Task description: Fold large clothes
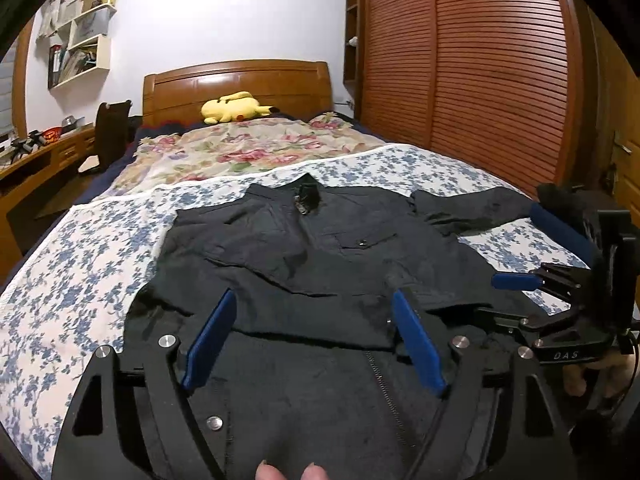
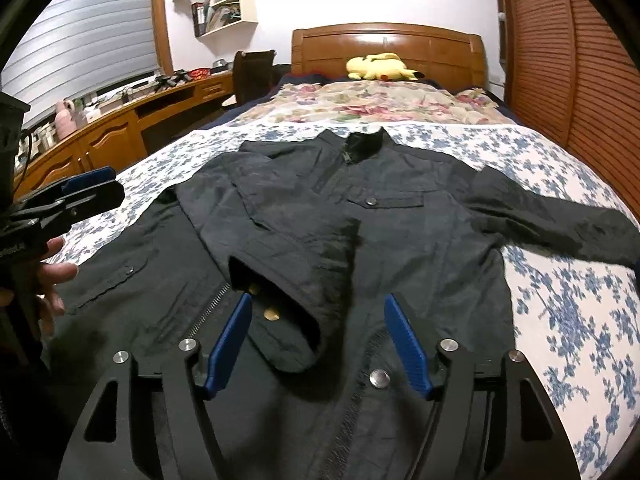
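Left gripper [image 1: 314,312], lower centre of the left wrist view: blue pads [image 1: 212,340] stand wide apart above the jacket [image 1: 304,248], with dark cloth and a zipper [image 1: 384,388] showing between them; nothing is clamped, and whether the tips touch the cloth cannot be told. Right gripper [image 2: 318,312], lower centre of the right wrist view: jaws likewise wide apart, straddling a folded-in sleeve cuff [image 2: 280,320] that lies loose between the pads without being pinched. The black jacket lies front up across the middle of the bed [image 2: 560,320], collar [image 2: 364,140] toward the headboard [image 2: 388,46]; one sleeve is folded over the chest, the other sleeve [image 2: 560,216] stretches to the right of the frame on the blue-flowered sheet. In the left wrist view the right gripper appears at the right edge, also parted; in the right wrist view the left gripper [image 2: 86,184] and a hand [image 2: 52,280] appear at the left edge. Upper centre: a yellow plush toy [image 2: 380,66] against the headboard, behind a rose-patterned blanket [image 2: 380,104]. Left: a wooden desk [image 2: 120,128] and wall shelves [image 2: 228,0]. Right: a slatted wardrobe [image 1: 480,72]. Fingertips [image 1: 268,472] show at the bottom edge of the left wrist view.
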`<state>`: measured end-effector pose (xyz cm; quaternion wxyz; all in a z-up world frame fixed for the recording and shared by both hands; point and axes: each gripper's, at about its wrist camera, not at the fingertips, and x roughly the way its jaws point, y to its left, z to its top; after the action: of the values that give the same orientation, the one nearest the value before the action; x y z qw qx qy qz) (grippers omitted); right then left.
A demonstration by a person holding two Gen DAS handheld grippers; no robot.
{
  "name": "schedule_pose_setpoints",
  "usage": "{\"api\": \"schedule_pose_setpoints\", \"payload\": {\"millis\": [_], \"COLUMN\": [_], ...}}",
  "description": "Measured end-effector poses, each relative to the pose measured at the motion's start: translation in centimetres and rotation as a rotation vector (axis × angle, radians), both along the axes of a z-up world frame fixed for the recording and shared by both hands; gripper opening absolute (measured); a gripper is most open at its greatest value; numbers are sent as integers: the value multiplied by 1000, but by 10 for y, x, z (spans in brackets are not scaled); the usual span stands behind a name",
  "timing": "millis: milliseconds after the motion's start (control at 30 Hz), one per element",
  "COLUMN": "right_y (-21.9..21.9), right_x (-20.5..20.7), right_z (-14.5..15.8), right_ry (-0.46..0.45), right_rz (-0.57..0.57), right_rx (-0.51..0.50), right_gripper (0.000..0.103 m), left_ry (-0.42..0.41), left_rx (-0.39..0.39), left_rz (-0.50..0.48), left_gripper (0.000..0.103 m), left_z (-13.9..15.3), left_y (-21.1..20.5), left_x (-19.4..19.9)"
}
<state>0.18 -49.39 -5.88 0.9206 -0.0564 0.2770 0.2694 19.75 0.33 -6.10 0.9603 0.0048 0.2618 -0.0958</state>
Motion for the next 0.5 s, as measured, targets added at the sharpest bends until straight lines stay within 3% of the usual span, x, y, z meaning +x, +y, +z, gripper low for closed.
{"api": "schedule_pose_setpoints", "payload": {"millis": [267, 500], "right_y": [39, 66], "right_x": [27, 60], "right_z": [-4, -18], "right_ry": [3, 65], "right_rz": [32, 27], "right_rx": [-40, -95], "right_gripper": [75, 75], "left_ry": [-9, -10], "left_rx": [-17, -2], "left_rz": [48, 77], "left_gripper": [81, 81], "left_z": [3, 3], "left_y": [24, 35], "left_x": [-4, -6]}}
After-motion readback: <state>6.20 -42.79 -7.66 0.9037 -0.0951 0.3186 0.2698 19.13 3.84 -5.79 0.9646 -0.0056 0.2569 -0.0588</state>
